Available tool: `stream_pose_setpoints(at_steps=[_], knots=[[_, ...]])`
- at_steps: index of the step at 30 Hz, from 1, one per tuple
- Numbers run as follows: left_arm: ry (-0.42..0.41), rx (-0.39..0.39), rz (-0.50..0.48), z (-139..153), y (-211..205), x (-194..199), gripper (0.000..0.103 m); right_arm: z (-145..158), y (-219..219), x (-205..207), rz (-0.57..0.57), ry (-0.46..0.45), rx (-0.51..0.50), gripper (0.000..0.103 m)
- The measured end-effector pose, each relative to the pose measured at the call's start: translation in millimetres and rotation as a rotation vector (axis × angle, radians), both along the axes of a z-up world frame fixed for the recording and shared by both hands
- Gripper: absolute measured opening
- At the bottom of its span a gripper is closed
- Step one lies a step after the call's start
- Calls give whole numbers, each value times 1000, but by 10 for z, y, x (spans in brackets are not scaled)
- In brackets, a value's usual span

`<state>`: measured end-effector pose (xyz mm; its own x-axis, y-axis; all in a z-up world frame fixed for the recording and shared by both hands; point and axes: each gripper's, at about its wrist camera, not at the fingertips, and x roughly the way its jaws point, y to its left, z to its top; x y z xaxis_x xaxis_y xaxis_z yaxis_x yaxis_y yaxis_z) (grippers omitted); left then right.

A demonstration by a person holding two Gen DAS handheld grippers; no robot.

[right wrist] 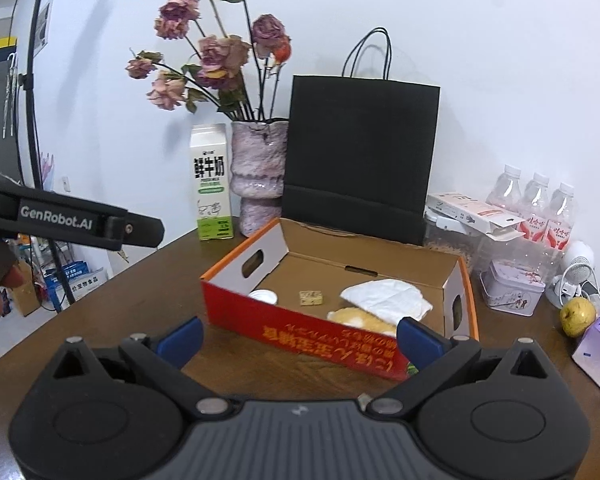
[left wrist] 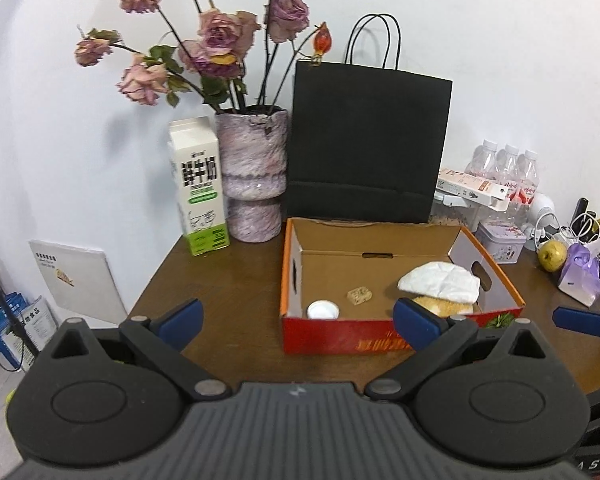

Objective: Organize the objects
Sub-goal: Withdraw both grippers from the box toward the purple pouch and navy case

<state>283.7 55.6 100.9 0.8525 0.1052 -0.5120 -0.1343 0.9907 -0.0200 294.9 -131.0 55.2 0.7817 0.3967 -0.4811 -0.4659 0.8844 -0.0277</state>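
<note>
Your left gripper (left wrist: 300, 322) and right gripper (right wrist: 300, 338) both gape wide, holding nothing. The red box (left wrist: 332, 336) sits mid-frame, holding a white cloth (left wrist: 440, 282), small cube (left wrist: 359, 295) and white cup (left wrist: 323, 311).

The box's (left wrist: 400, 268) front wall hides the lower part of the yellow plush (left wrist: 444, 307), a white cloth (left wrist: 440, 280) covers its top, and the small block's (left wrist: 359, 295) markings are unreadable.

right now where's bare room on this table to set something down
Bare wood lies in front of the milk carton and vase, left of the red box. Inside the box, the floor is free behind the cube. The right end is crowded: tin, bottles, pear, cables.
</note>
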Motion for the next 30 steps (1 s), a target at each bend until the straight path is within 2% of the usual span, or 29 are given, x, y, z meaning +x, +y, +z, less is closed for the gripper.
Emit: stream_pose_setpoints(at_steps=[14, 30], knots=[[-5, -8, -1, -106, 269, -707, 103, -127, 201, -611, -7, 15, 3, 103], [28, -28, 3, -425, 502, -1263, 103, -472, 374, -1064, -22, 74, -15, 103]])
